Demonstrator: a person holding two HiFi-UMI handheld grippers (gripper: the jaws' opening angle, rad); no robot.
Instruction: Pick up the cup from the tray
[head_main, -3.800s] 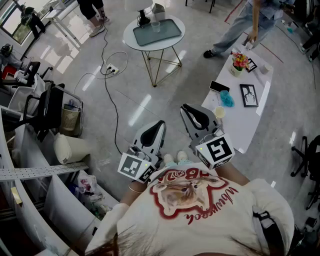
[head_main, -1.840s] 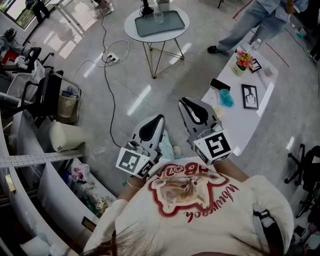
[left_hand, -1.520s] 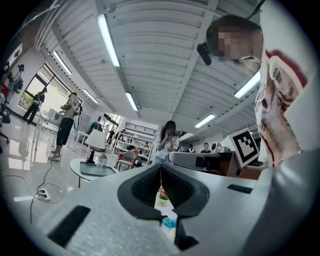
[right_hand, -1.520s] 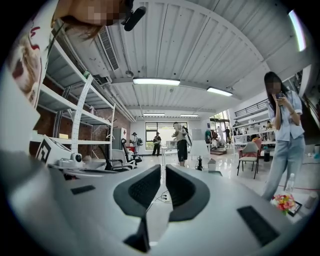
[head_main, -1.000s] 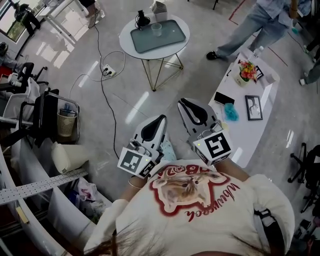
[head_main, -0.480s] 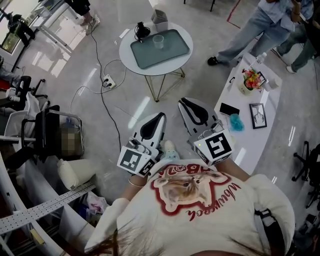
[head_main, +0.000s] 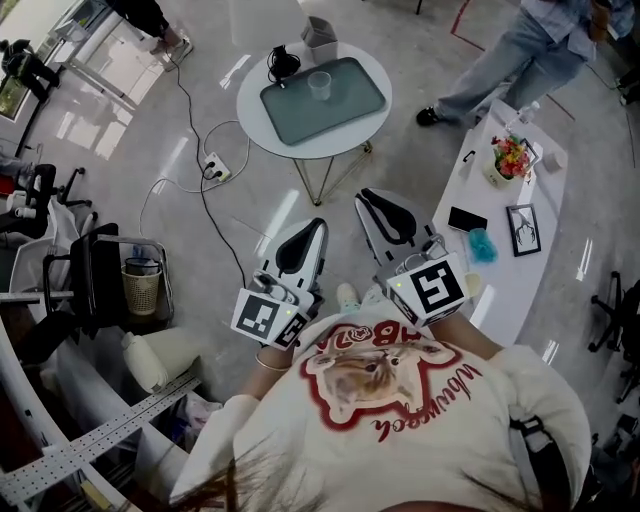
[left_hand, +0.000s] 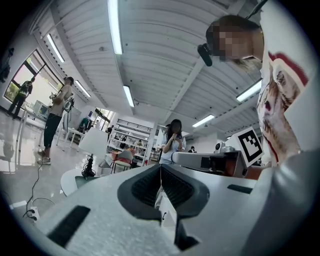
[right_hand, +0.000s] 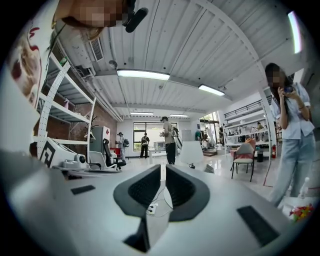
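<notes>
Here, in the head view, the left gripper (head_main: 314, 229) is held level in front of the person's chest. Its marker cube (head_main: 262, 318) sits close to the printed shirt (head_main: 400, 400), and its nose points toward one o'clock over the grey floor. In the left gripper view its jaws lie closed: the ribbed black pads (left_hand: 145, 186) meet along one thin seam with nothing between them. The right gripper (head_main: 364, 196) is just beside it, also level, with its own cube at the five o'clock end and its nose toward eleven o'clock. The two tips lean toward each other without touching. The right gripper view shows those jaws pressed together as well, with nothing held.

The cup (head_main: 320, 85) stands upright at twelve o'clock from both grippers, well apart from them. It is small, clear and see-through. It rests on a grey rectangular tray (head_main: 345, 110) with rounded corners, near the tray's twelve o'clock edge. The tray lies on a round white table (head_main: 262, 125) with thin gold legs. At the table's eight o'clock a cable (head_main: 190, 95) runs across the floor to a power strip (head_main: 213, 166). At two o'clock from the grippers a long white table (head_main: 505, 290) carries flowers (head_main: 512, 156), a phone (head_main: 466, 219) and a picture frame (head_main: 524, 230). A person (head_main: 520, 55) stands at its far end.
</notes>
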